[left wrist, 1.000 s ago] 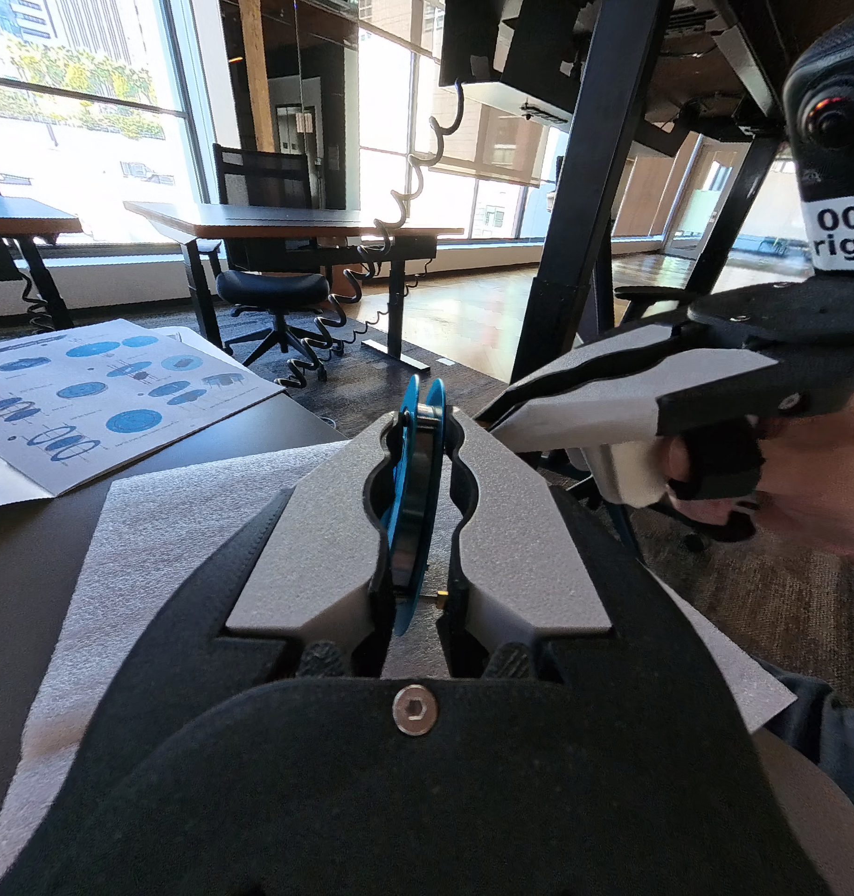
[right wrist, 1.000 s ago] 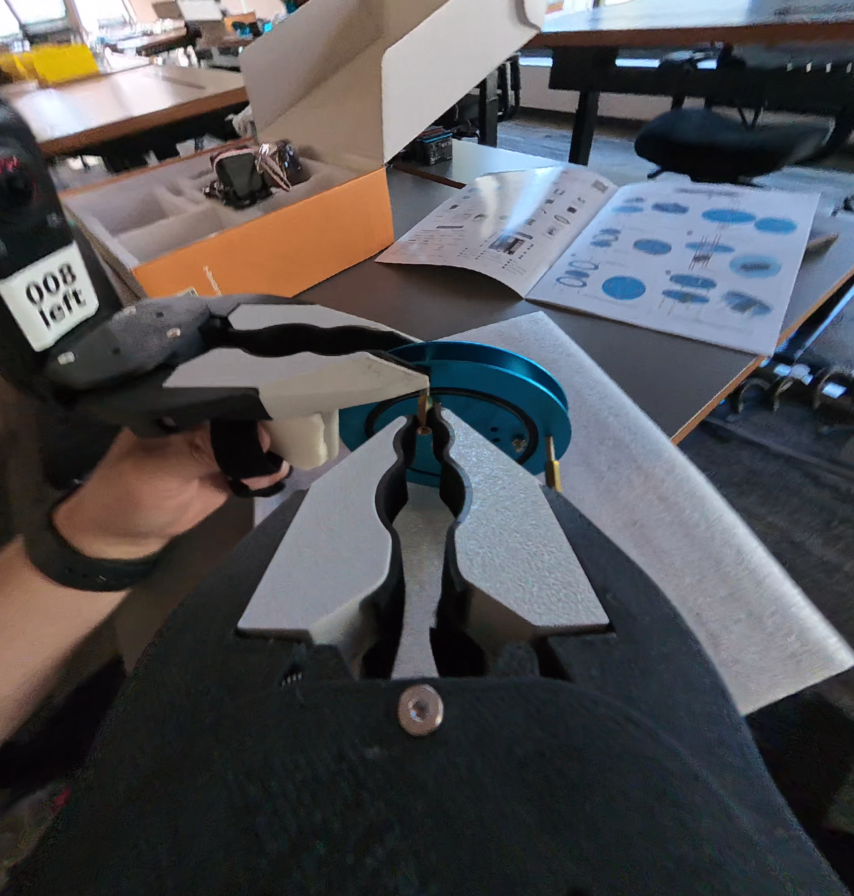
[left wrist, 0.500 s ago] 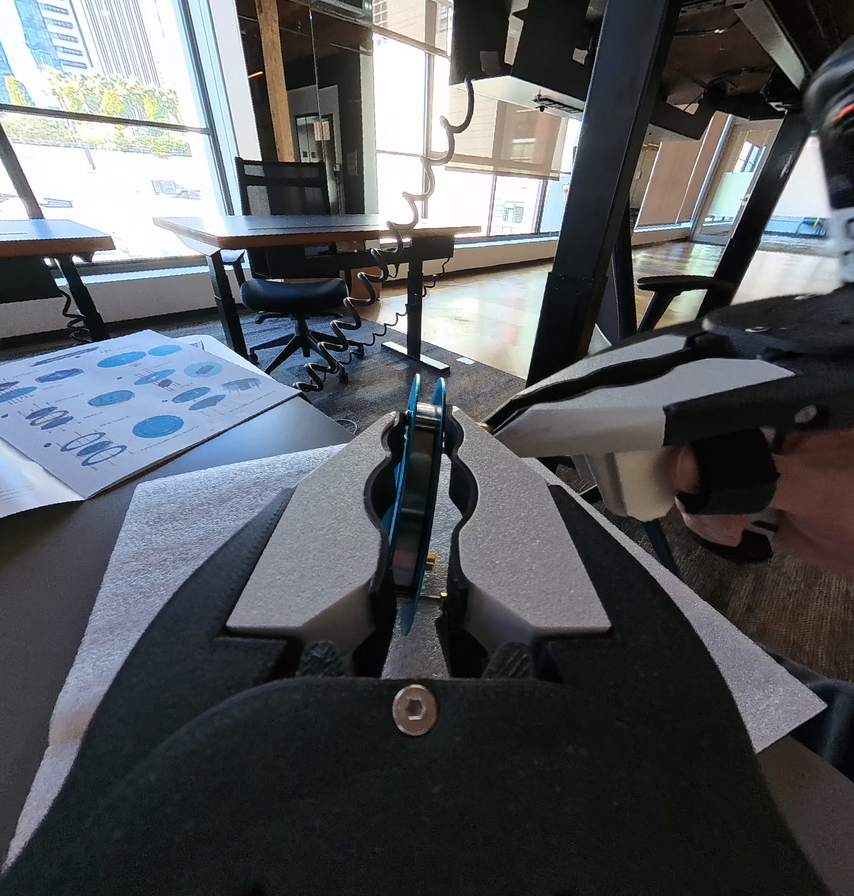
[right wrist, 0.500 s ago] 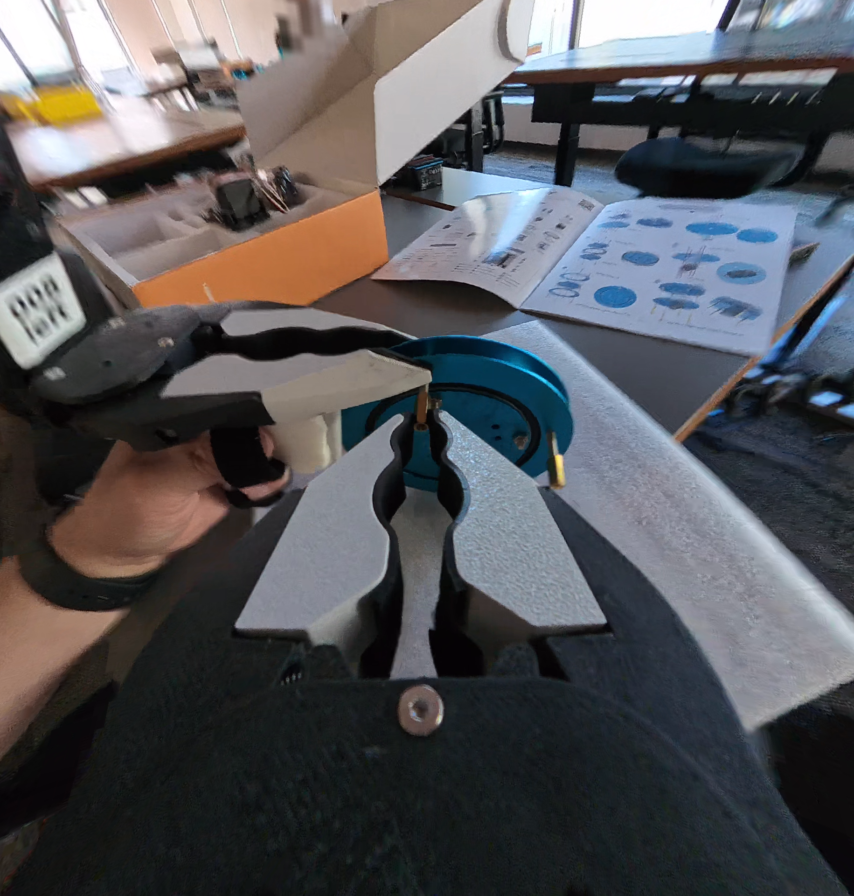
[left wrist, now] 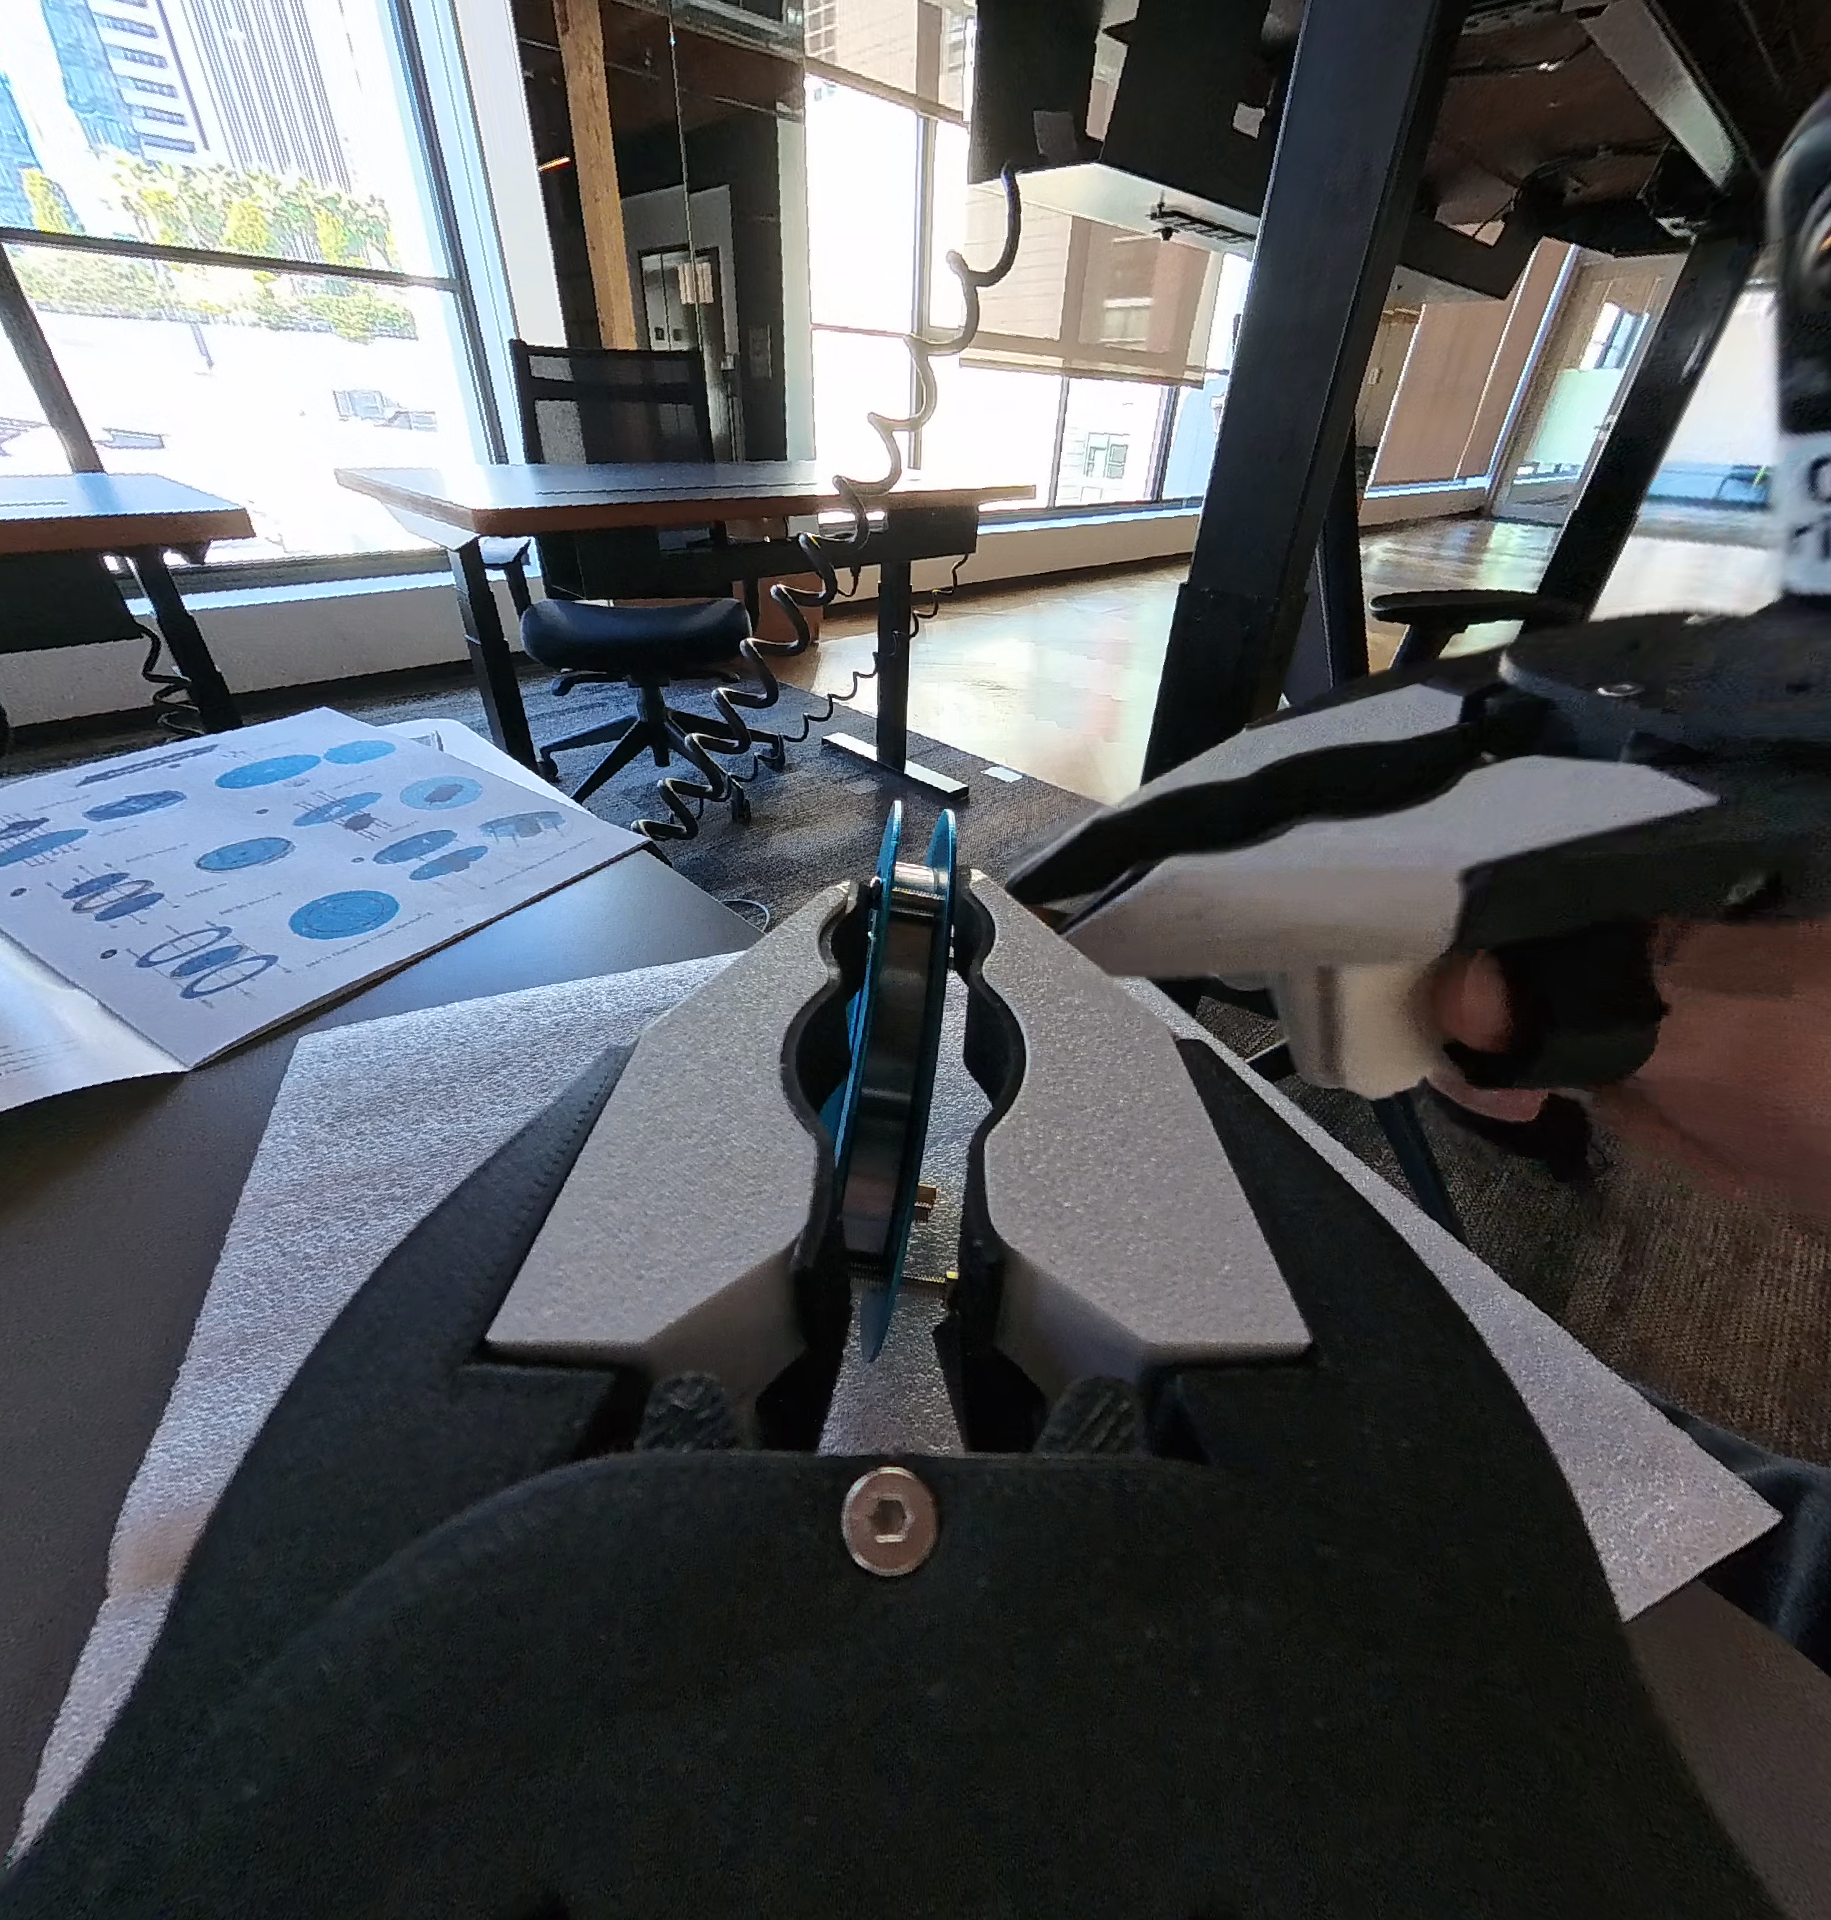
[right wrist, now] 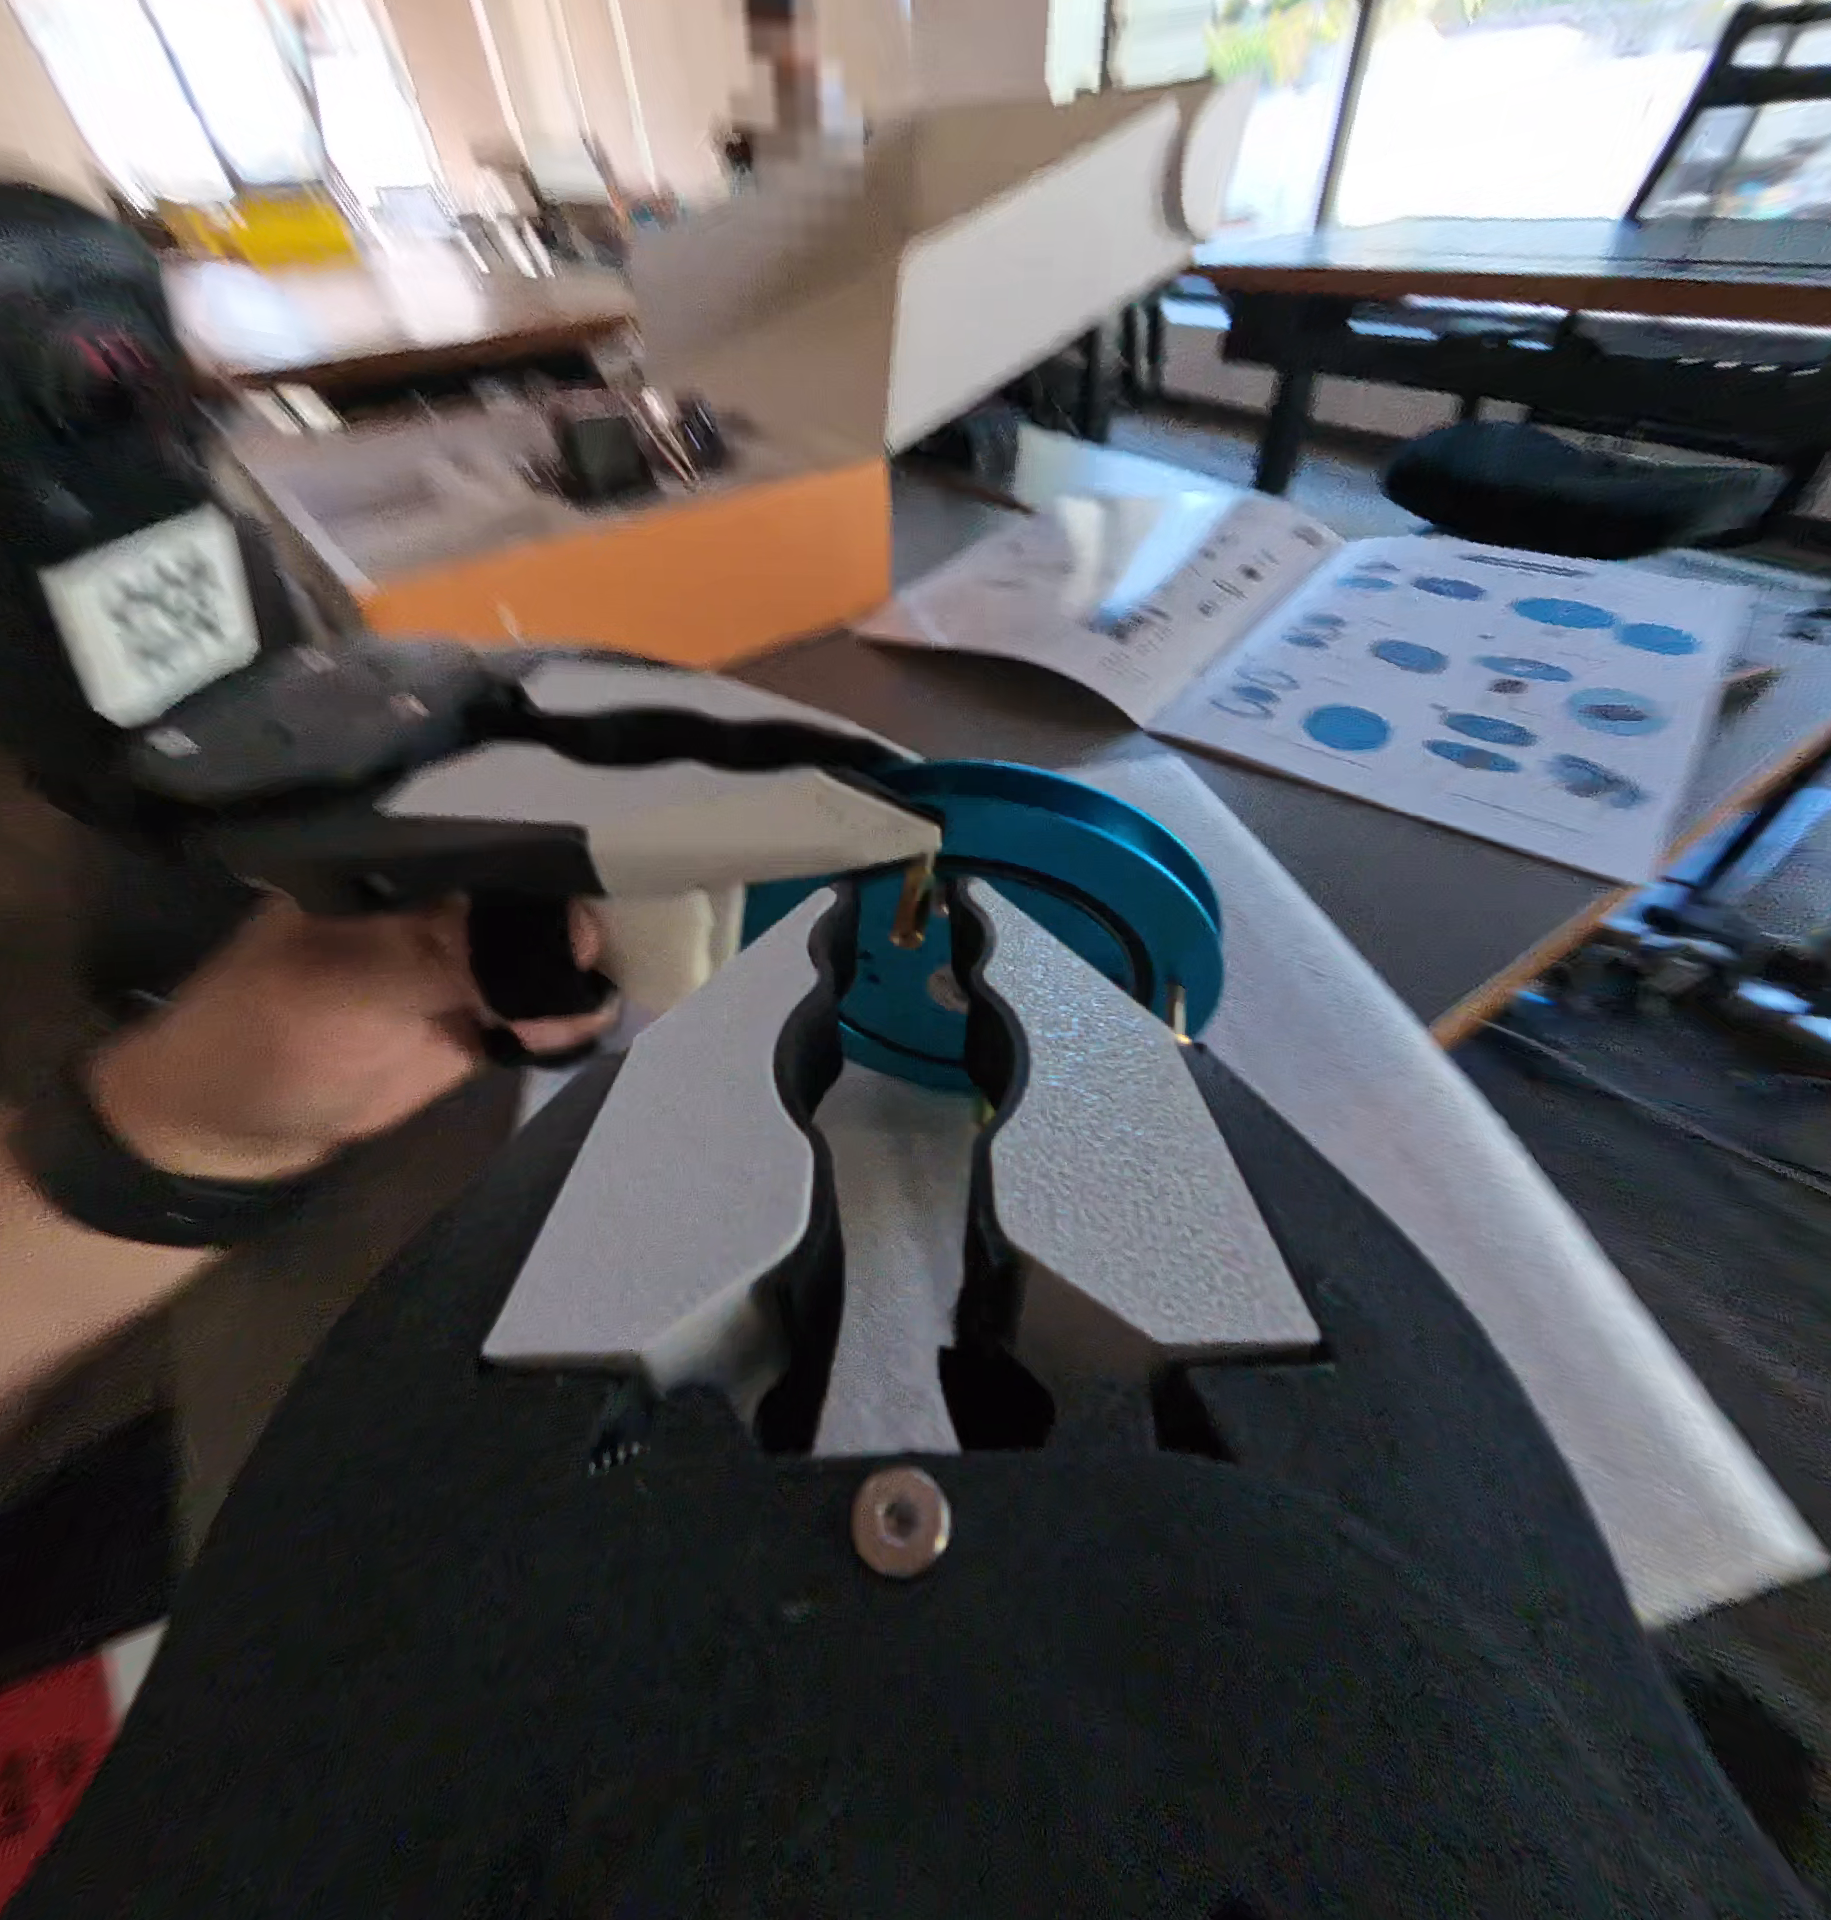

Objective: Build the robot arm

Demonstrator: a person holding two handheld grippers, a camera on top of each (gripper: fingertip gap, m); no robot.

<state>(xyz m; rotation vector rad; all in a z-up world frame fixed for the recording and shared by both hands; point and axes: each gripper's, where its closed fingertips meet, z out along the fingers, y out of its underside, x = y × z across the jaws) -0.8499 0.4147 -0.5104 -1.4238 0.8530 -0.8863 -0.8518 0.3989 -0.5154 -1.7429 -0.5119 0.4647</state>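
Note:
My left gripper (left wrist: 906, 894) is shut on a blue disc assembly (left wrist: 890, 1091), two blue discs with a dark ring between them, held on edge above a white foam sheet (left wrist: 391, 1122). In the right wrist view the left gripper (right wrist: 916, 821) grips the assembly (right wrist: 1077, 862) by its rim. My right gripper (right wrist: 903, 899) is at the disc's face with a small brass pin (right wrist: 913, 906) between its jaws. The jaws stand a little apart, wider than the pin. A second brass pin (right wrist: 1181, 1013) sticks out near the rim. The right gripper (left wrist: 1030, 899) shows beside the disc in the left wrist view.
An open booklet (right wrist: 1462, 675) with blue pictures lies on the dark table (left wrist: 59, 1247) beyond the foam sheet (right wrist: 1358, 1195). An open orange and white box (right wrist: 662, 561) with parts stands behind the left gripper. An office chair (left wrist: 630, 644) and a black desk leg (left wrist: 1254, 468) stand beyond the table edge. Both grippers' tips are close together, under 4 cm apart.
My right gripper's jaws have parted a little around the brass pin, and its view has swung and blurred. The left gripper still holds the disc, raised slightly.

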